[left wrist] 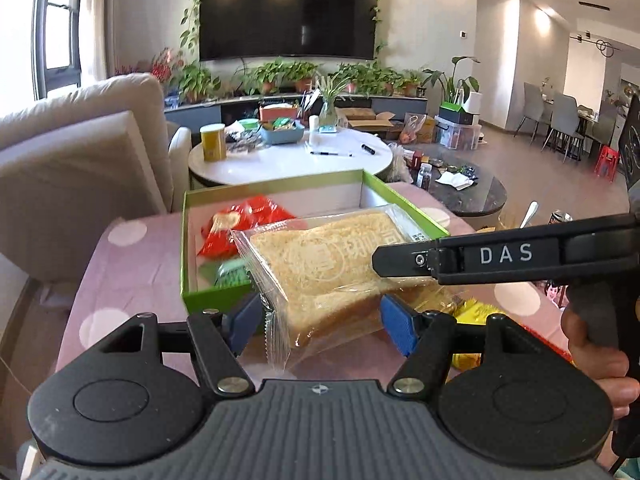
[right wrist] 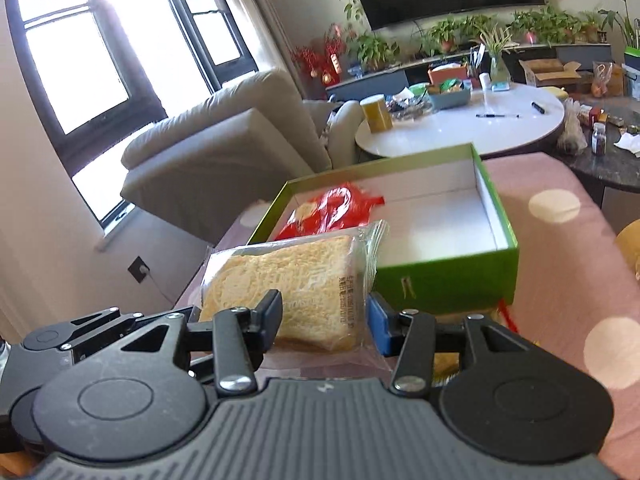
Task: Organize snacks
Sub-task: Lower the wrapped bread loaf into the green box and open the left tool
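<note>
A clear-wrapped slice of bread hangs above the pink dotted tablecloth, just in front of the green box. My left gripper is shut on the packet's near end, blue pads pressing both sides. My right gripper is shut on the same bread packet from the right; one of its black fingers lies across the top. The green box has a white inside with a red packet at its left. A green packet lies in front of the red packet.
Yellow snack packets lie on the cloth under the right gripper. A person's hand holds its handle at the right edge. A beige sofa stands to the left. A cluttered round white table and a dark table are behind the box.
</note>
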Motion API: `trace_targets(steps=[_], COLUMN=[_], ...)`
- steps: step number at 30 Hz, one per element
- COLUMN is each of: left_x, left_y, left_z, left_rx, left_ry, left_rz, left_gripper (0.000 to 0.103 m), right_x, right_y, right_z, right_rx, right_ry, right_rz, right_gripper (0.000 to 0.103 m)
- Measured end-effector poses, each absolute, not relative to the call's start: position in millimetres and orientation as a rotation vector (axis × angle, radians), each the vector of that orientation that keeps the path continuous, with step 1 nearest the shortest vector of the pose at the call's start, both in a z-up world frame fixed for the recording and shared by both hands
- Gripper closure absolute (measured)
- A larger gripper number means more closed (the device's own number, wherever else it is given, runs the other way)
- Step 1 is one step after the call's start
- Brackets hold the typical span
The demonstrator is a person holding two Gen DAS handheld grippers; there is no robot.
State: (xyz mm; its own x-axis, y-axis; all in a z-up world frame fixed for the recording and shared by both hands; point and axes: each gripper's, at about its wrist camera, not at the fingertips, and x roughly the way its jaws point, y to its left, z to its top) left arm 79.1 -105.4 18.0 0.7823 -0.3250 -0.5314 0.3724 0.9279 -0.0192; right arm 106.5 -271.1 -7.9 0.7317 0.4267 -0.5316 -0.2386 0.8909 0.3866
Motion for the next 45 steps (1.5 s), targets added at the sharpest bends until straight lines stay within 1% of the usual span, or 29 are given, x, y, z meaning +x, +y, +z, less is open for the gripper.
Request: trace_targets(steps=[22,45], left_x=[149,199], left_y=[-156,-173], left_z=[27,-10], left_rx=[0.147,0.156], left_ry=[0.541,0.633], left_rz=[-0.401,-0.414], left_gripper=[0.039,0.036], right_x=[157,192], right_y=[-314,-324], right_z=[-5,-29], right_rx=[0.360,0.373], right_ry=[0.589,0.652], right_rz=[0.338,0.293], right_gripper=[0.055,0.054])
